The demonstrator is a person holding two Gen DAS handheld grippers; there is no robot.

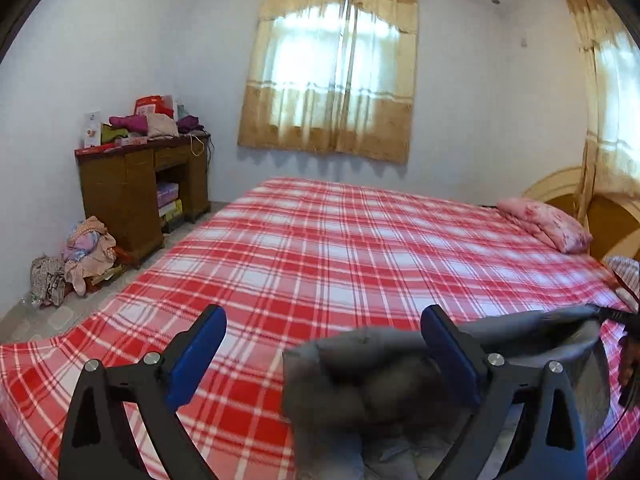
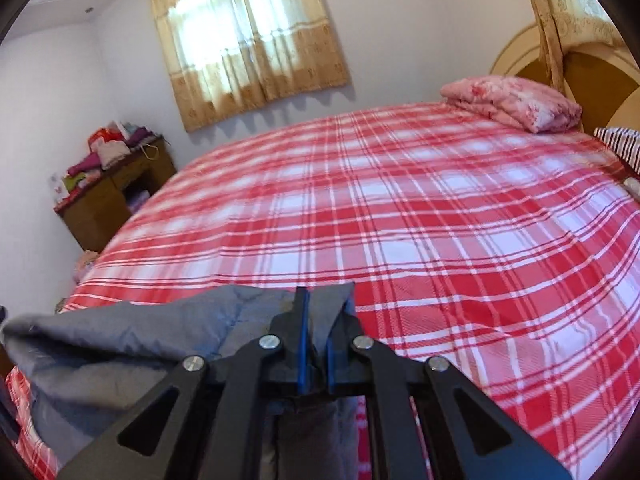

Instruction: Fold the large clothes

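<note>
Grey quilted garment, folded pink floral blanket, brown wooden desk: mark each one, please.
Grey quilted garment (image 2: 100,344): right wrist view, on its bunched upper fold.
Folded pink floral blanket (image 2: 516,100): right wrist view, on its top face.
Brown wooden desk (image 1: 116,188): left wrist view, on its left front panel.

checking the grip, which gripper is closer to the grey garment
Right. The right gripper is shut on the grey garment; the left gripper is open, its pads off the cloth.

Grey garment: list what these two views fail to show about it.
- Garment type: the grey garment is bunched; no sleeves, collar or legs can be told.
- Left wrist view: its near part is motion-blurred, its lower end cut by the frame edge.
- Right wrist view: the right hand-held gripper covers the pinched part.
</note>
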